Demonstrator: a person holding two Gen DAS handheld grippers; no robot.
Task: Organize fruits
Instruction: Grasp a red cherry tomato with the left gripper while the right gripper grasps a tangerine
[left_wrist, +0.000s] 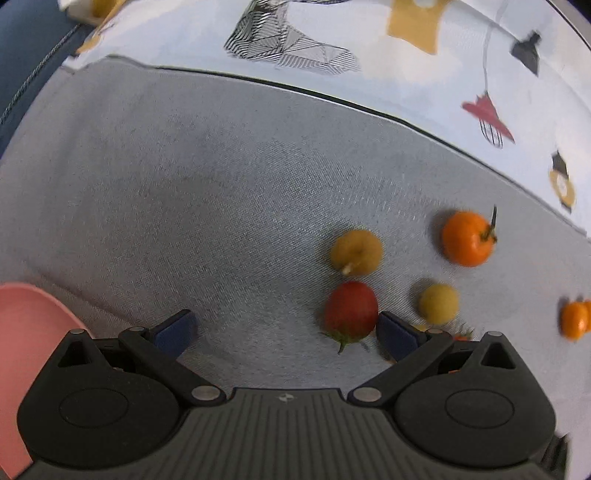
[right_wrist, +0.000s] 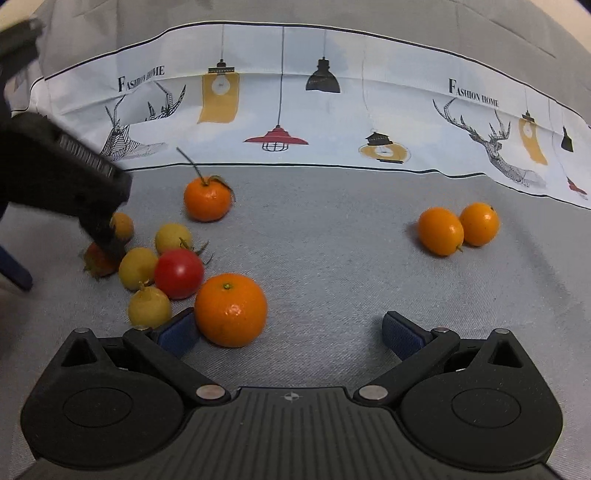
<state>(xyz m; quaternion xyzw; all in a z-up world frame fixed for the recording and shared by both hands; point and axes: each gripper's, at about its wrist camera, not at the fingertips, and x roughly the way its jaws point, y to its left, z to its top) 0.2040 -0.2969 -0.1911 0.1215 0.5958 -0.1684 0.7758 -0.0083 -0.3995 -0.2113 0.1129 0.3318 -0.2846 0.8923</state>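
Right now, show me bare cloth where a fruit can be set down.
Free: grey cloth between the stemmed orange and the orange pair. Crowded: the tomato cluster beside the left gripper.

Left tongs (right_wrist: 107, 236) hide pt of red tomato (right_wrist: 96, 263).

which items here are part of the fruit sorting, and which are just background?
Job: large orange, stemmed orange, two small oranges, red tomatoes, yellow fruits, pink tray, left gripper, right gripper, both open.

Background: grey cloth, lamp-print fabric.
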